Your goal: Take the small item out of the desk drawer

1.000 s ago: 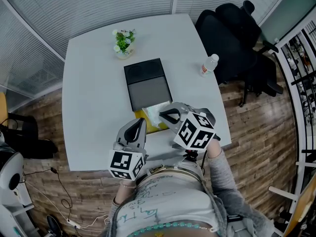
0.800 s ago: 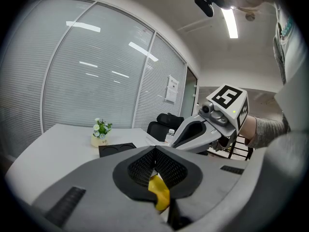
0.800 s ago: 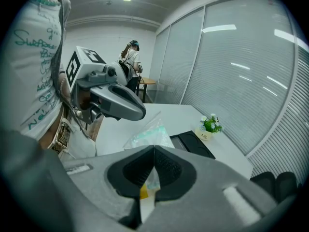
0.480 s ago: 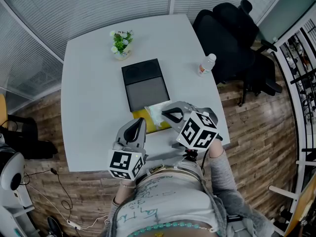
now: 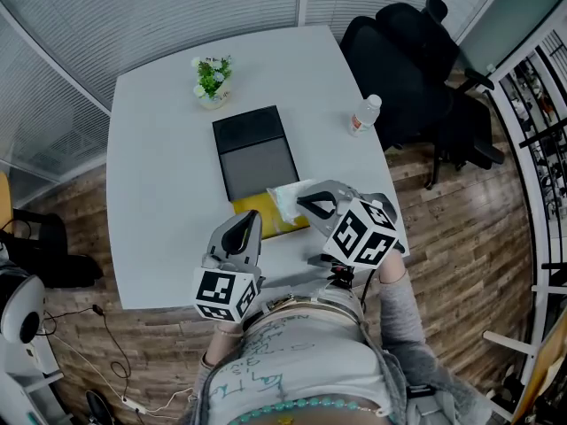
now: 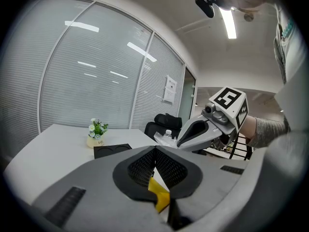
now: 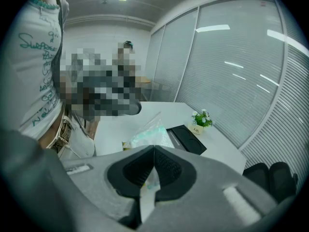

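White desk (image 5: 159, 149), glass-walled office, slatted blinds, wood floor (image 5: 461, 237).

Right gripper (image 7: 153, 150): jaws pressed together on the clear plastic packet (image 7: 149, 135). Thin film pinched between the pads, the rest fanning out past the tips. Head view puts the packet over the right side of the yellow drawer (image 5: 264, 214); cannot tell whether it is fully clear of it.

Left gripper (image 6: 155, 151): pads meet in a seam at the tips. Yellow of the drawer shows in the slot below them; clamped or only seen through, cannot tell. Tips sit at the drawer's left edge.

Drawer juts from the near end of a black-and-grey box (image 5: 252, 144) at mid-desk. Beyond it: potted plant (image 5: 211, 80). Water bottle (image 5: 361, 115) near the right edge, black office chair (image 5: 399, 60) just beside the desk.
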